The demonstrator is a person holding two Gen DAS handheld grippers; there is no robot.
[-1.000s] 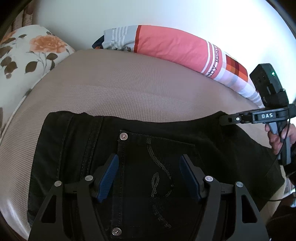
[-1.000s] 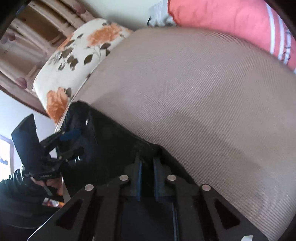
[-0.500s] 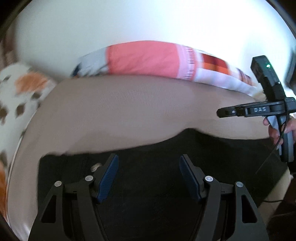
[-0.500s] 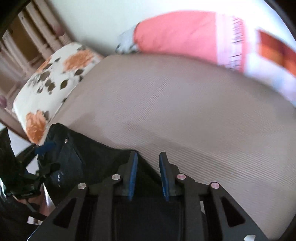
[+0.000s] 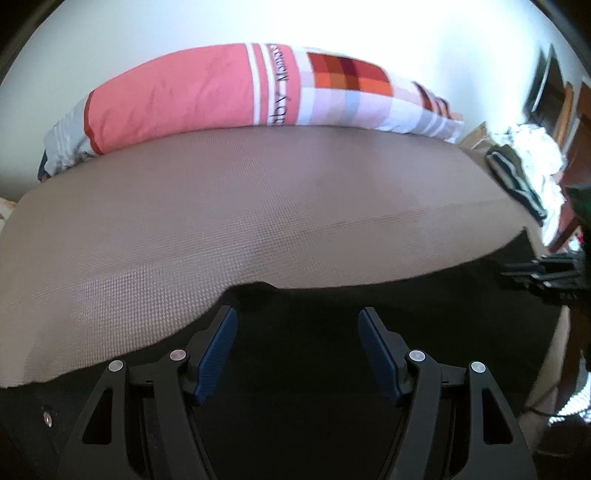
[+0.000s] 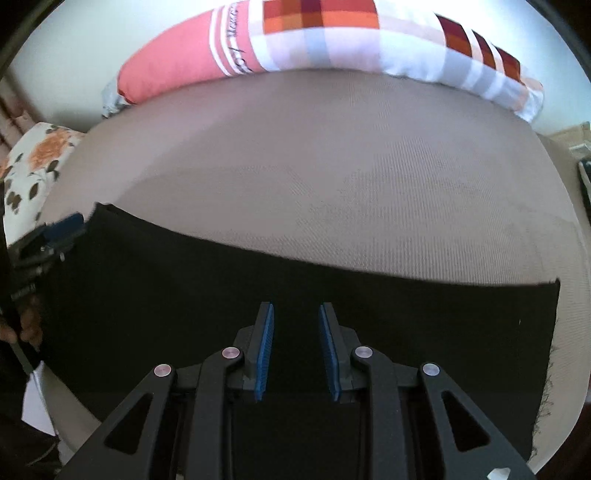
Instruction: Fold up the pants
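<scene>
Both grippers are now lifted off the black pants (image 6: 221, 295), with the right gripper (image 6: 296, 345) no longer pinching the cloth.

Left gripper (image 5: 297, 349) is gaping wide and the right one is partly parted, both holding nothing; the pants are lying flat along the near edge of the beige mattress (image 6: 314, 177), long axis running left-right, under a striped pillow (image 5: 229, 88) by the white wall (image 5: 147, 33).

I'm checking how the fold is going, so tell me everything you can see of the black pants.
The black pants lie flat on the tan bed cover, along its near edge, as a broad dark band with a straight far edge. The fabric looks like dark denim; a metal rivet shows near the left end, and frayed threads at the right. Both claws, the left and right, are open over the cloth, gripping nothing.
</scene>
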